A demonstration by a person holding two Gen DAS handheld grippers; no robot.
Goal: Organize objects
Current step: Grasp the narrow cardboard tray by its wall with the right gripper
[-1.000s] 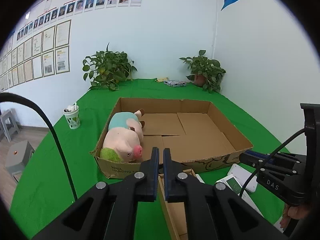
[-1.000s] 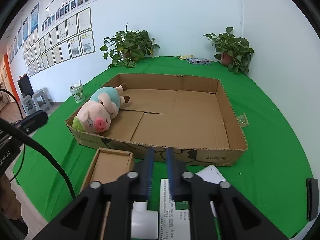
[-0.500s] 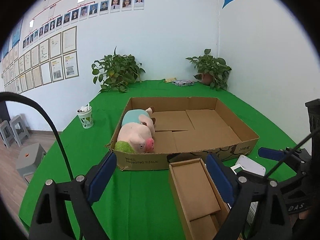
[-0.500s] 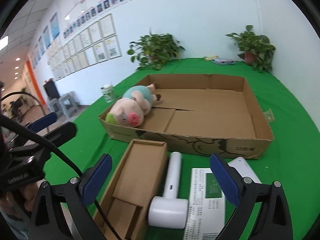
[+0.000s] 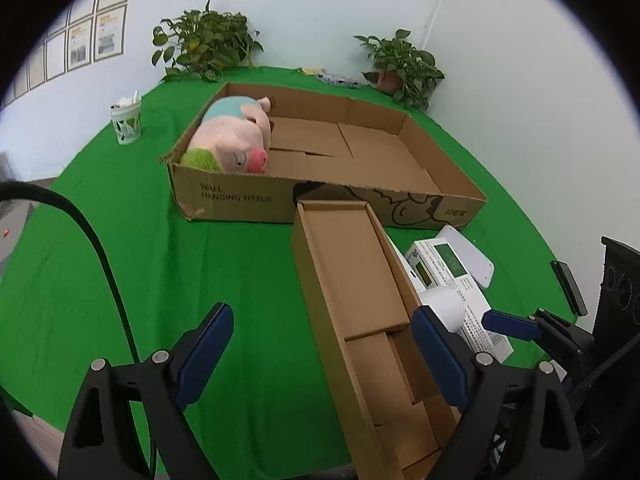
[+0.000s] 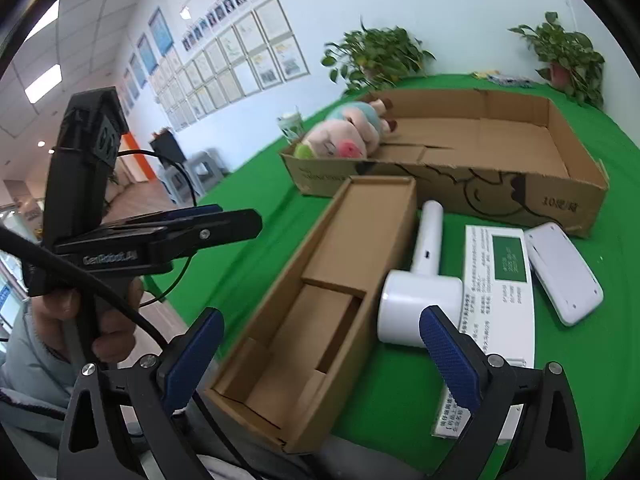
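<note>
A long narrow open cardboard box [image 5: 360, 308] [image 6: 320, 304] lies on the green table in front of a large shallow cardboard tray [image 5: 360, 204] [image 6: 560, 200]. A plush pig [image 5: 234, 142] [image 6: 344, 136] lies in the tray's left end. Right of the narrow box lie a white handheld device [image 6: 424, 284] [image 5: 442, 304], a white leaflet box [image 6: 504, 280] [image 5: 452, 268] and a white flat pad [image 6: 564, 276] [image 5: 468, 248]. My left gripper [image 5: 320, 356] is open over the narrow box's near end. My right gripper [image 6: 320, 356] is open, above the narrow box and the white device.
A paper cup [image 5: 127, 122] [image 6: 291, 126] stands left of the tray. Potted plants [image 5: 208, 44] [image 5: 400, 66] and small items [image 5: 336, 78] sit at the table's back edge by the wall. The table's near edge runs just under both grippers.
Both grippers have opened from shut to wide open. Both have tilted down and come closer over the narrow box and the white items.
</note>
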